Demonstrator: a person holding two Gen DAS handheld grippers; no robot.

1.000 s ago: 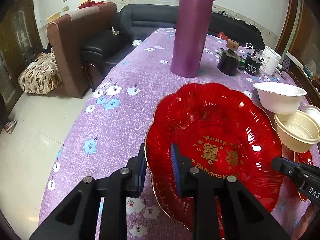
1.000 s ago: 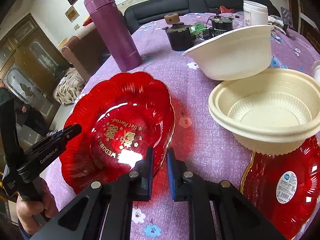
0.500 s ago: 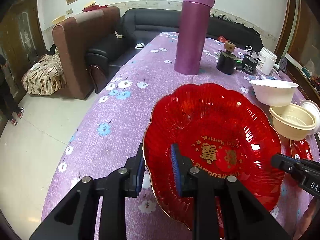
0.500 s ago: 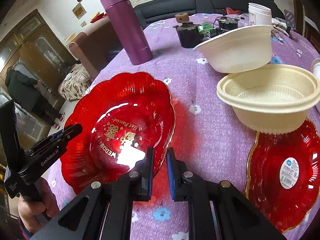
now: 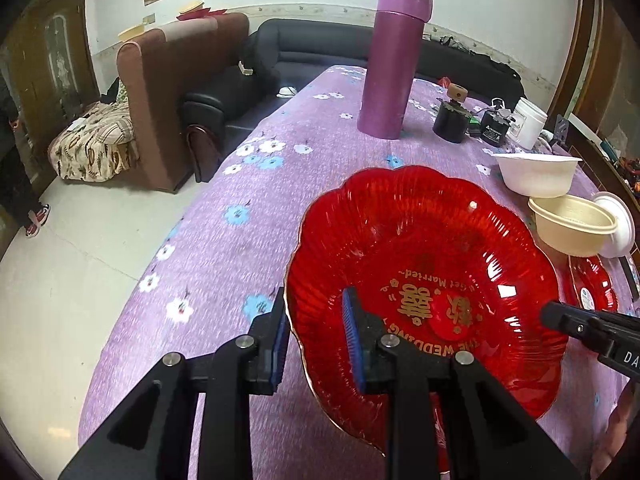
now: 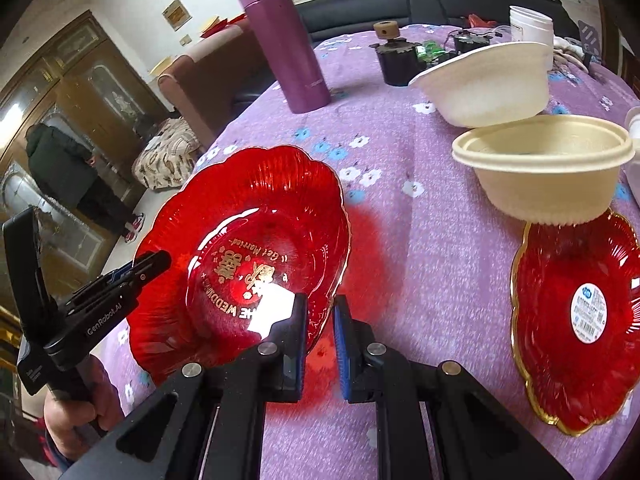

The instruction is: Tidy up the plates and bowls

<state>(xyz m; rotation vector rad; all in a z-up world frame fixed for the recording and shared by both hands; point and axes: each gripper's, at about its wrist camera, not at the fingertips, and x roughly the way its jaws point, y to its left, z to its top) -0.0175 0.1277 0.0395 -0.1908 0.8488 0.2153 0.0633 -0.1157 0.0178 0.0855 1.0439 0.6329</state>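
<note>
A red scalloped plate [image 5: 424,276] with gold lettering is held above the purple tablecloth by both grippers. My left gripper [image 5: 316,338] is shut on its left rim. My right gripper [image 6: 321,342] is shut on its opposite rim; the plate also shows in the right wrist view [image 6: 248,252]. A second red plate [image 6: 576,316] with a white sticker lies on the table to the right. A cream bowl [image 6: 544,168] sits on that plate's far edge, and a white bowl [image 6: 484,84] stands behind it.
A tall purple flask [image 5: 394,60] stands at mid-table, with a black pot [image 5: 452,118], a charger and a white jar [image 5: 528,122] behind. The table's left edge [image 5: 160,248] drops to the floor. Sofas stand beyond, and a person stands by a cabinet [image 6: 60,160].
Both grippers have risen with the red plate, lifting it higher off the table; the table objects look farther away and lower in view.
</note>
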